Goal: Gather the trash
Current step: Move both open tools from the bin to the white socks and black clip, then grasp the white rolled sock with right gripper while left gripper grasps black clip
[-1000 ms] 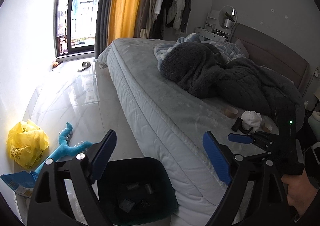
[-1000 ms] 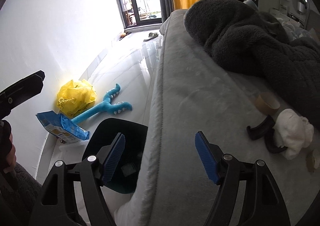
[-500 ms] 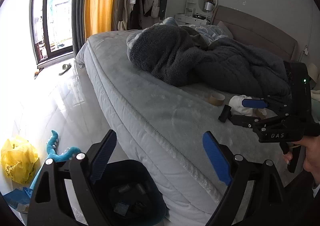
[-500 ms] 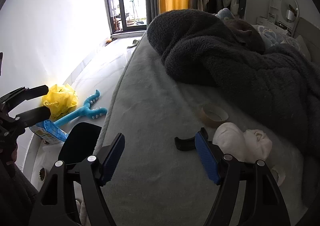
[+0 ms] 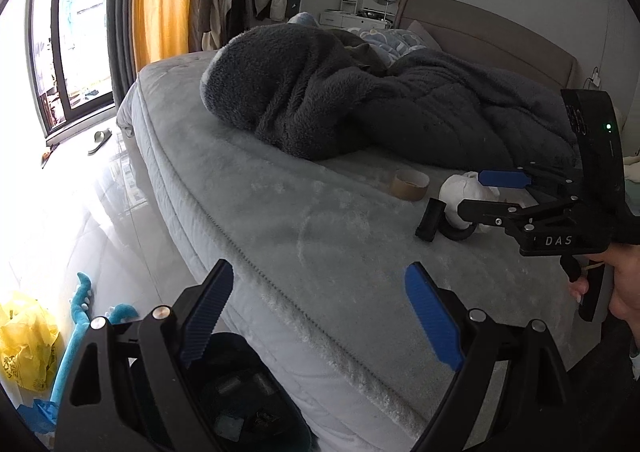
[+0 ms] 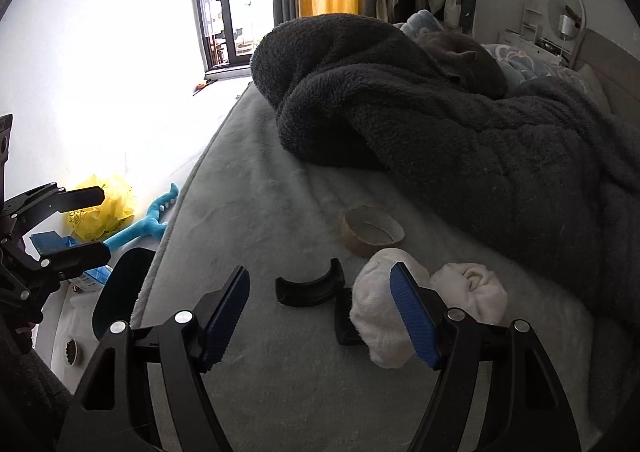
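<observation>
The pale grey plush-covered bed [image 6: 256, 212] offers bare surface along its edge, which runs diagonally from lower left of the right wrist frame. At centre lie a brown cardboard tape roll [image 6: 373, 231], a black curved plastic piece [image 6: 310, 286] and white balled socks [image 6: 400, 316], the heaped dark grey fleece blanket [image 6: 460, 124] crowding behind. The right gripper [image 6: 326, 316] hovers there, jaws released; the left gripper [image 5: 320, 316], jaws released, hangs above the bed edge and dark bin [image 5: 248, 404] at lower left.
</observation>
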Demonstrator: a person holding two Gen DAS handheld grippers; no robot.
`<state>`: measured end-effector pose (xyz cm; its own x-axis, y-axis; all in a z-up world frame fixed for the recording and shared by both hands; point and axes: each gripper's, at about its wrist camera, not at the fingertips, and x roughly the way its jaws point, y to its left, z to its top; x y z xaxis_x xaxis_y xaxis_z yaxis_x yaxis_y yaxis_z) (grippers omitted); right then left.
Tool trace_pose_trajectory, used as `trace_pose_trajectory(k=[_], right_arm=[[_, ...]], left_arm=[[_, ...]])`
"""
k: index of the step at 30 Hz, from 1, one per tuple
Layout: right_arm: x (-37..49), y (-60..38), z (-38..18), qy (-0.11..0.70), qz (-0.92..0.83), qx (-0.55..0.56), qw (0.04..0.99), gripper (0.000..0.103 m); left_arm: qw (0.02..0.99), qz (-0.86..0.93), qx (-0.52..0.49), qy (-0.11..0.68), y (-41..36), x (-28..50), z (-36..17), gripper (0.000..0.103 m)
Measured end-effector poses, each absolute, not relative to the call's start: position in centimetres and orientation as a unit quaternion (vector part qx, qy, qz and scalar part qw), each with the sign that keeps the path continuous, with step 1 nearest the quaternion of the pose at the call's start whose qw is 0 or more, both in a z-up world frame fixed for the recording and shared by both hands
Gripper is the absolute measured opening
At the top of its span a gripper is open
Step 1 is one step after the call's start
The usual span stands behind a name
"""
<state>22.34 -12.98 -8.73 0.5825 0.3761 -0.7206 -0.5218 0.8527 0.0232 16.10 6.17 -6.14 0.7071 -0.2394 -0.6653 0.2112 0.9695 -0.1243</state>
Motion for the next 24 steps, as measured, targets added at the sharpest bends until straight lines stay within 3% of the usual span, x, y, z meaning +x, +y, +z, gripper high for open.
trace_pose_trajectory(k=[19,24], right_arm=[[25.3,-16.2,-10.5,0.388,0.221,-0.118,0.887,0.067],[26.0,-17.1,-11.3,0.396,0.21,-0.129,0.885,0.057]], left_arm=[[0.913,-0.178,-0.039,0.365,1.5,19.2,-7.6,0.089],[0.911,-0.185,-0.042,0.366,0.5,19.7,-7.9,0.089]])
